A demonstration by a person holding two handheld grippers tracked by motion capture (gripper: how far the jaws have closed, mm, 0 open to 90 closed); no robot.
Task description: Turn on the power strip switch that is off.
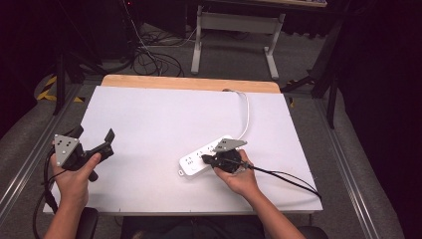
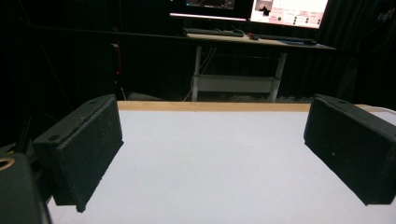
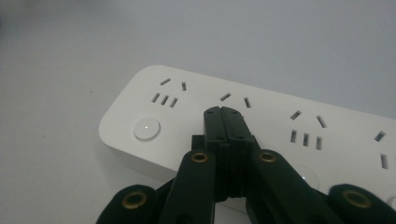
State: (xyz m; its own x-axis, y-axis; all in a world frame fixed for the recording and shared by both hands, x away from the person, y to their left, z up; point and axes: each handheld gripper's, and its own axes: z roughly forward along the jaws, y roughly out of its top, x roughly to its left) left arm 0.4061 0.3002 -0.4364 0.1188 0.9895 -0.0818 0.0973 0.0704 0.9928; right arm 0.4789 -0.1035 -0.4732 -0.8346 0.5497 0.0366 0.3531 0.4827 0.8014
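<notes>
White table top [image 1: 149, 124], wooden strip along its far edge, dark room behind. White power strip [image 1: 211, 155] lies right of centre in the high view, cord running toward the far edge. My right gripper [image 1: 205, 159] rests on it, jaws pressed together, tips over the second socket group [image 3: 236, 100]. My left gripper [image 1: 94, 142], lower left, hangs spread wide, holding nothing.

no readable text, labels or numbers
</notes>
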